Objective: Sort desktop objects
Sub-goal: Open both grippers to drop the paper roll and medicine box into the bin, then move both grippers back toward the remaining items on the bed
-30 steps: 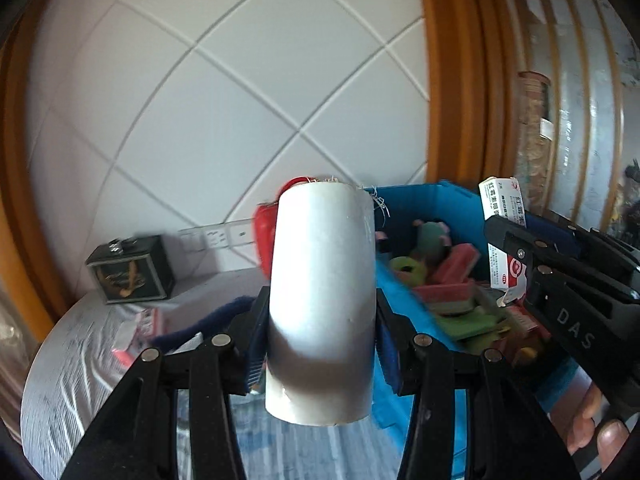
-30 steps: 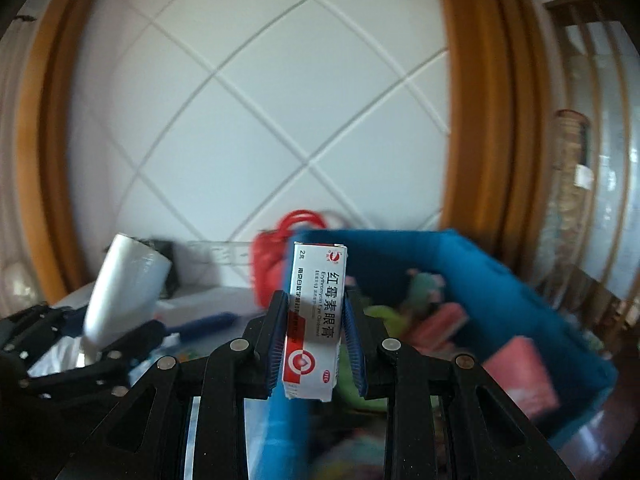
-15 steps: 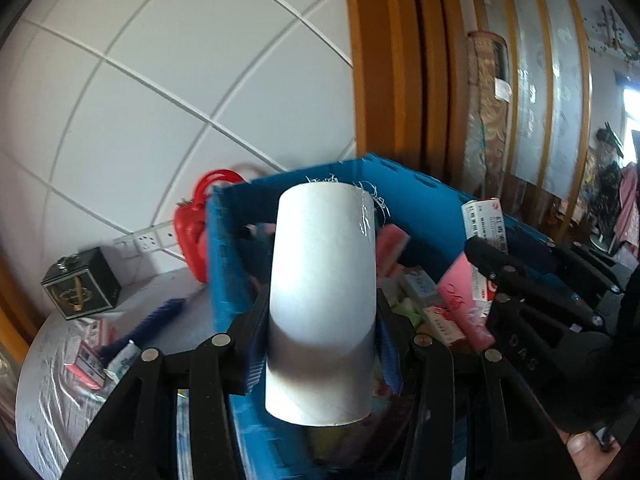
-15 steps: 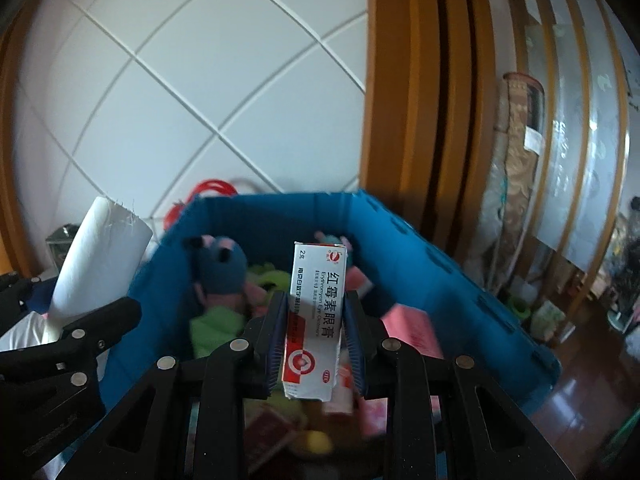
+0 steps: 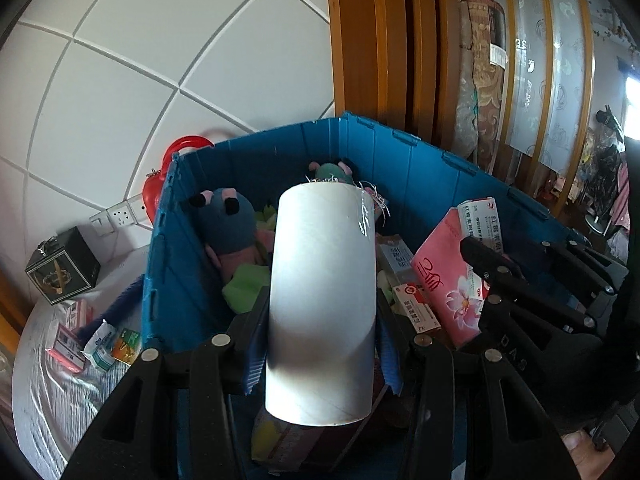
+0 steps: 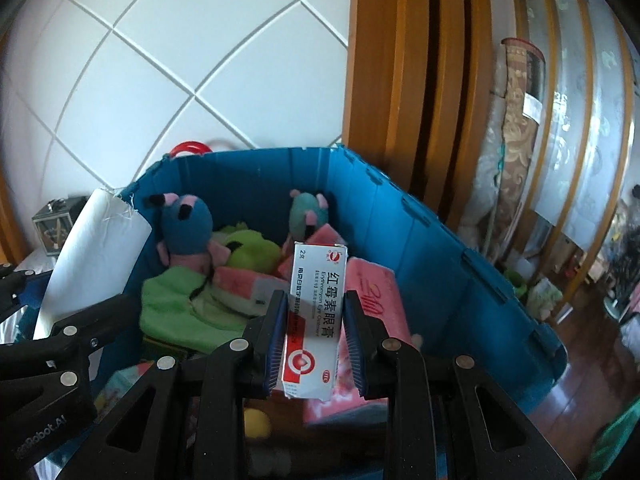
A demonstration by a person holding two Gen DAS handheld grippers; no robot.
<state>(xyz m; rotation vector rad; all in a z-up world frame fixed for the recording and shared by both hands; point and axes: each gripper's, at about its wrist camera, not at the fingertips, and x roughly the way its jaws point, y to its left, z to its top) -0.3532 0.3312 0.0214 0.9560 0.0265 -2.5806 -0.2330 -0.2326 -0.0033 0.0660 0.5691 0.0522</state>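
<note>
— Roll [image 5: 322,300] and ointment box [image 6: 316,320]: where are they?
— Both over the blue bin [image 5: 420,168]. Left gripper [image 5: 320,344] clamps the white roll; right gripper [image 6: 316,344] pinches the box.
— So, the drop-off step?
— Likely. Next, lower each and open the jaws clear of the plush toys [image 6: 186,226].

Daylight is coming in from the right, casting shadow across the white roll's [image 5: 320,300] lower half; fisheye edges are bending and darkening.
</note>
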